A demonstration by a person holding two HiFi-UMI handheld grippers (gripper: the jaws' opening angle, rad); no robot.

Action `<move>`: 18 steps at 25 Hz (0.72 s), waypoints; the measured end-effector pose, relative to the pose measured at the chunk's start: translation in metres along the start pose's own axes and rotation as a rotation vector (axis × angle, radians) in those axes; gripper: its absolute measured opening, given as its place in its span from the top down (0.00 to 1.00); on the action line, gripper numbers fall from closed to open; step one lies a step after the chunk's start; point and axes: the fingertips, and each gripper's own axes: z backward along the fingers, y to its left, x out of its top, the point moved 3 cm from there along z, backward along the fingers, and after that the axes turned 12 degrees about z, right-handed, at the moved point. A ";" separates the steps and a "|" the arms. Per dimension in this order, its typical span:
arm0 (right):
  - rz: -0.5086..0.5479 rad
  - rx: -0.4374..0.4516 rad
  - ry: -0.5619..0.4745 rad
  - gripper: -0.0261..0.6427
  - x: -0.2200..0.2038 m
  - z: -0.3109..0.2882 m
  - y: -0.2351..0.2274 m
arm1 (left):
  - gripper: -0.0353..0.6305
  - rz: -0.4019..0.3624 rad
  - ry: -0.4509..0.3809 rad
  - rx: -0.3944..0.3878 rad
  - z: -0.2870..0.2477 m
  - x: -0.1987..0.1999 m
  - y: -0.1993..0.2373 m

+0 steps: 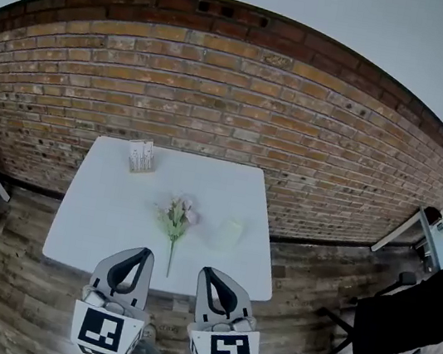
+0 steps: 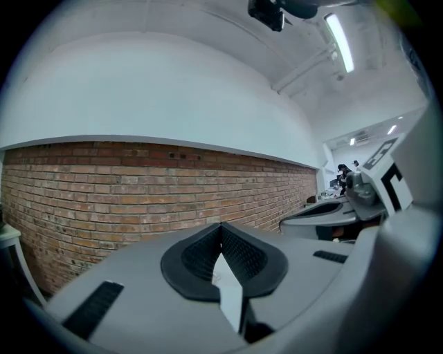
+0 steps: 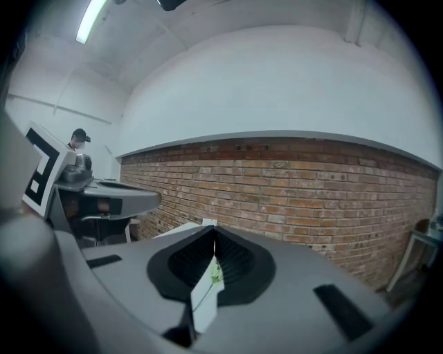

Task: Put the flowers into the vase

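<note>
The task is at the approach step: the left gripper point(image 1: 142, 254) and right gripper point(image 1: 210, 274) hang at the table's point(image 1: 92, 222) near edge, jaws together and empty, the flowers point(image 1: 178, 213) lying just beside the vase point(image 1: 228, 234), so next 1 gripper must open around the stem.

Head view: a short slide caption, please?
Shut, the left tongs and right tongs face a white table with flowers lying beside a pale vase.

- A white desk point(image 1: 97, 218) stands near a brick wall point(image 1: 219, 88).
- A small card stand point(image 1: 141, 155) sits at the desk's far edge.
- A black chair point(image 1: 399, 319) stands on the wooden floor point(image 1: 0, 295).
</note>
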 end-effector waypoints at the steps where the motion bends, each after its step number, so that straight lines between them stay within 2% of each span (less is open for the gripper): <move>1: -0.002 -0.002 0.013 0.95 -0.001 -0.010 -0.001 | 0.93 0.000 0.005 -0.006 -0.008 0.000 0.006; 9: -0.007 0.003 0.097 0.94 -0.012 -0.080 -0.003 | 0.94 0.012 0.033 -0.040 -0.068 0.000 0.056; 15: -0.025 -0.015 0.158 0.93 -0.026 -0.113 -0.003 | 0.94 0.019 0.072 -0.090 -0.096 -0.008 0.074; 18: -0.034 -0.001 0.197 0.89 -0.036 -0.124 0.002 | 0.93 0.020 0.083 -0.096 -0.102 -0.015 0.082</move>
